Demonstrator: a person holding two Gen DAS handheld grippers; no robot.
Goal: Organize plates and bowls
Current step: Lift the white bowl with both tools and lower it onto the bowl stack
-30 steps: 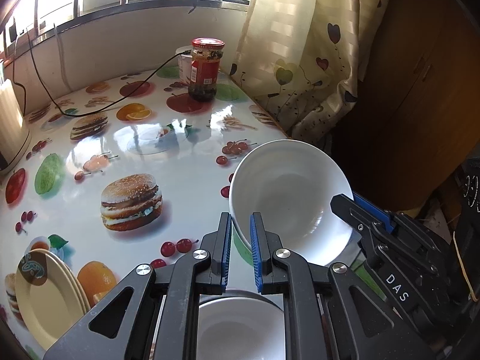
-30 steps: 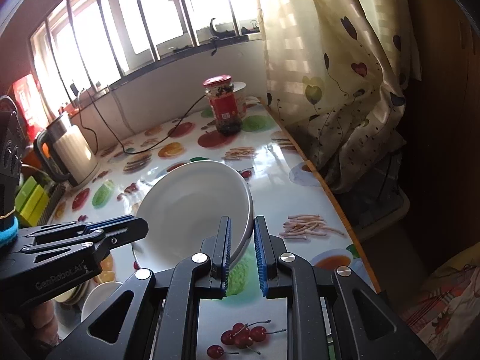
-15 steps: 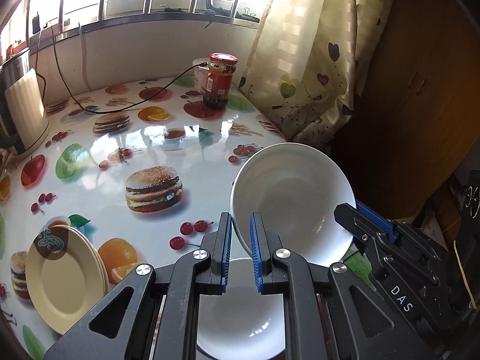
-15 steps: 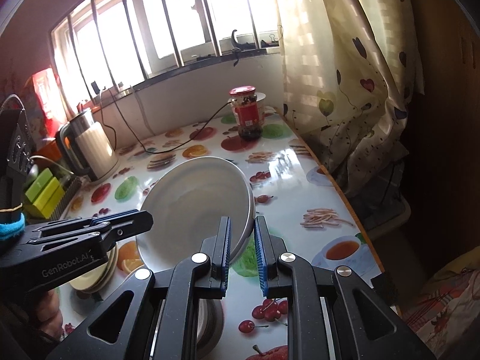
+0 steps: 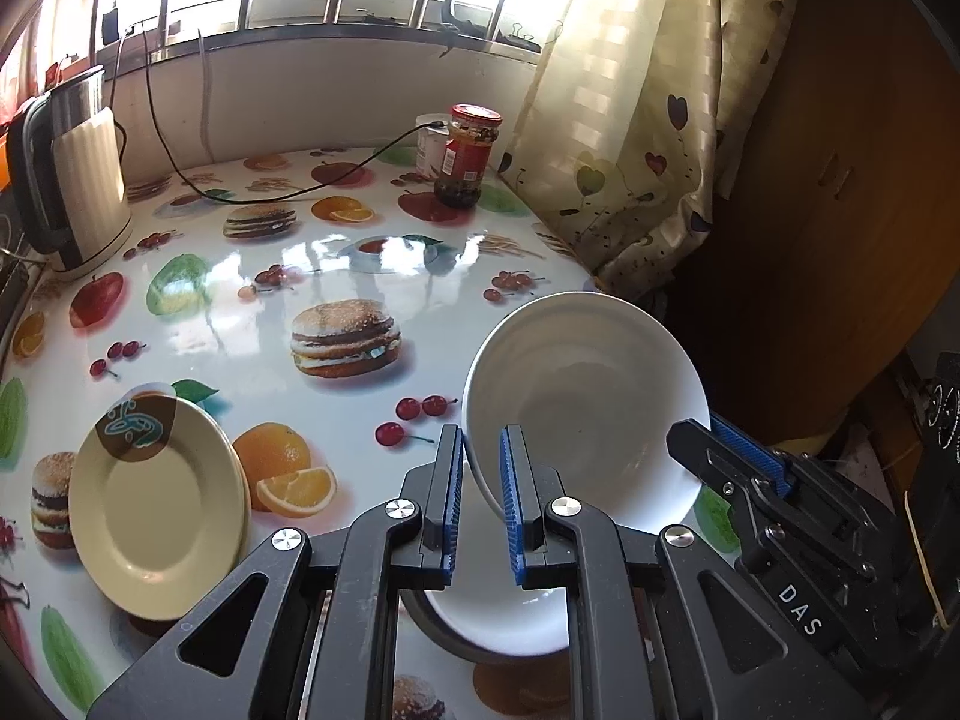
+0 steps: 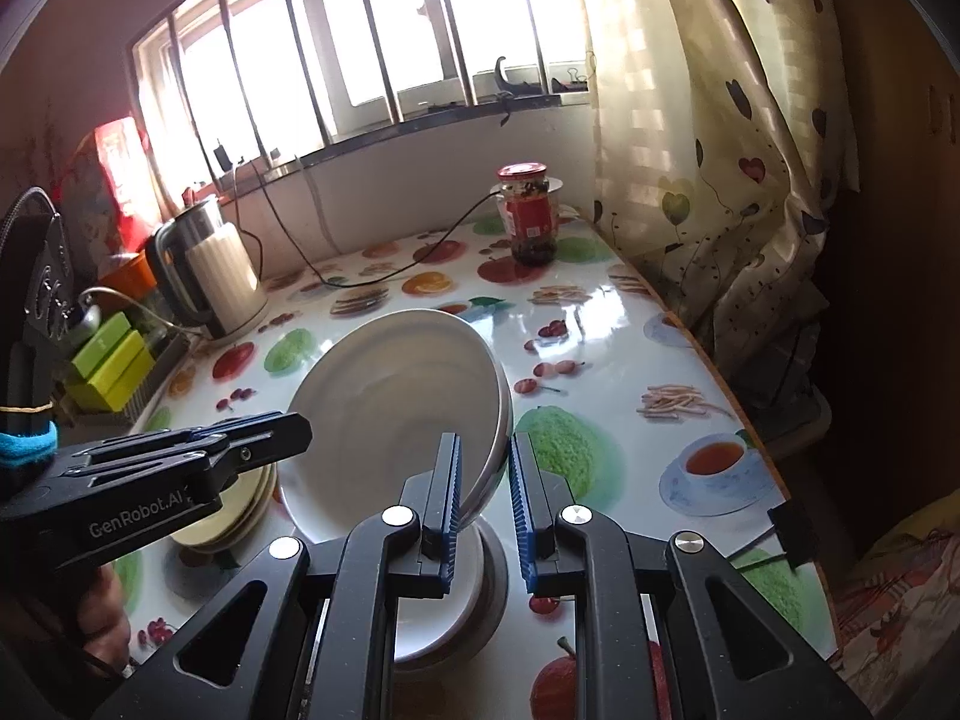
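Left wrist | left claw and right claw clamp empty white bowl rim | tilted

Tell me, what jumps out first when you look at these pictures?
A big white bowl tilted in the air, with the left gripper and the right gripper each pinching its rim on opposite sides. Under it spreads a shiny tablecloth printed with burgers and fruit, with yellow plates at its left.

Strong backlight from window, blown out; glare on glossy table; fisheye edges dark, bent.
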